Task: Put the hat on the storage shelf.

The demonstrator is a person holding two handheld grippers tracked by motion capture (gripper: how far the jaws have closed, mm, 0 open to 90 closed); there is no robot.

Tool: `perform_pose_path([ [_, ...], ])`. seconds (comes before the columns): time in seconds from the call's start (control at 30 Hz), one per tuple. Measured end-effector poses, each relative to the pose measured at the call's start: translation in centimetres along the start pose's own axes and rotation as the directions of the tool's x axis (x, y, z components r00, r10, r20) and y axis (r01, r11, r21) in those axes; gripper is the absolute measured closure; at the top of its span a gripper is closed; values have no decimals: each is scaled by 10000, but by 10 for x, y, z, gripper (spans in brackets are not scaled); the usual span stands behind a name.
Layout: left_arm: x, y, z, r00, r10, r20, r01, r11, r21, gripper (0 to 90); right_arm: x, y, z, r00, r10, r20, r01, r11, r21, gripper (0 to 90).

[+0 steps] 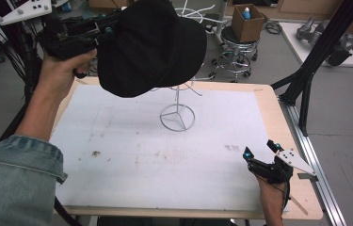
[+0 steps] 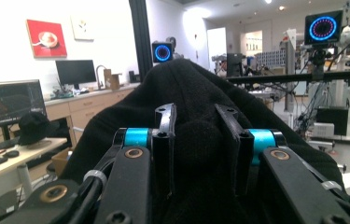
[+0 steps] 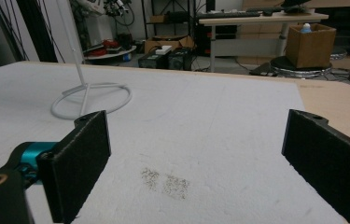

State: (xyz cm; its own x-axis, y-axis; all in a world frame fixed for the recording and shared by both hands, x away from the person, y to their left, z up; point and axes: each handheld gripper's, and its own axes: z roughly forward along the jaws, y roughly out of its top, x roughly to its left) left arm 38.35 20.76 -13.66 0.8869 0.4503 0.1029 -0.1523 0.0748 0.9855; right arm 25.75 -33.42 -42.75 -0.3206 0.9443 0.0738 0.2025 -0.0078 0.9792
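Black cap (image 1: pixel 151 44) hanging in the left gripper (image 1: pixel 100 34), upper left of frame.
Left fingers (image 2: pixel 164 135) are pinching its fabric; right gripper (image 1: pixel 262 151), lower right, is resting with fingers (image 3: pixel 81 161) wide.

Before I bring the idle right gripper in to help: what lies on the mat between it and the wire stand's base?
Nothing but white mat with a faint smudge, seen in the right gripper view, separates the right gripper from the wire stand.

Overhead forward-down; two close claw-mounted views
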Motion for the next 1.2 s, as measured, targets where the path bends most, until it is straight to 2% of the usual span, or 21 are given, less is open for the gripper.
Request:
perform_pose_path([
  [0.1,-1,-3,1,10000,32,-84,-28,9993,386,689,1,0,0,10000,41,-20,-41,10000,4,70],
  [0.2,1,-7,2,9999,-115,-125,124,9968,787,678,1,0,1,10000,-26,-7,26,10000,9,70],
  [0.37,2,-15,3,9993,-358,-125,370,9928,1140,663,1,0,1,10000,-39,-33,39,10000,7,70],
  [0.5,3,-21,6,9992,-360,-173,379,9906,1312,661,0,0,1,10000,-44,-44,45,10000,20,70],
  [0.67,3,-29,7,9987,-446,-252,474,9907,1279,660,2,0,2,9999,103,-64,-103,9999,26,70],
  [0.87,3,-35,7,9979,-478,-426,531,9896,1338,647,2,0,2,10000,45,-62,-45,10000,43,70],
  [1.2,4,-40,13,9978,-448,-484,528,9824,1791,646,1,0,2,10000,10,-56,-10,10000,48,70],
])
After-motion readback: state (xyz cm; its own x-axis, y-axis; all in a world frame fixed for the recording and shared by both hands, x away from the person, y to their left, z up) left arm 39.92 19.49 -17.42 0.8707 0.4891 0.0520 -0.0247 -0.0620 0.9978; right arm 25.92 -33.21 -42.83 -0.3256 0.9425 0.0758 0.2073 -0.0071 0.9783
